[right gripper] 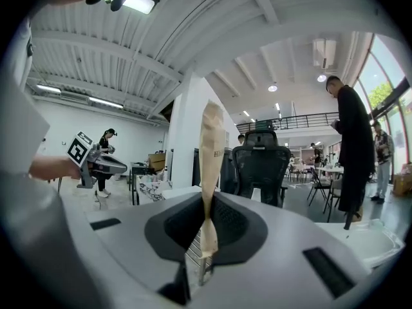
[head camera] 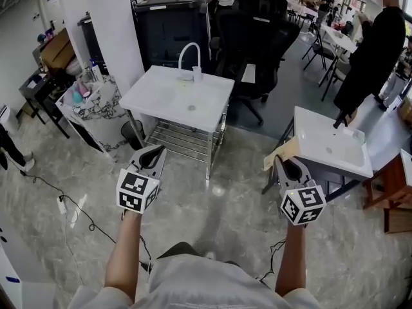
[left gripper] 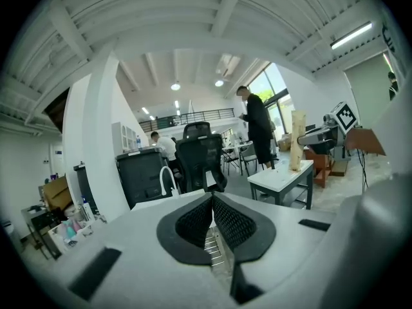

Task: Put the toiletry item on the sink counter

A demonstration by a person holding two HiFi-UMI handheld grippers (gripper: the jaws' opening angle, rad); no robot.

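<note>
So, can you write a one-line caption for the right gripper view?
Right gripper clamps an upright tan paper packet; office chair behind.

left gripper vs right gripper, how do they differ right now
The left gripper's jaws are shut on nothing; the right gripper's are shut on a tan paper packet. The left gripper points toward the faucet sink counter; the right gripper sits beside the other white basin. Both carry a marker cube.

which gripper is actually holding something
The right gripper: its jaws pinch a tan paper-wrapped item. The left gripper is shut on nothing.
</note>
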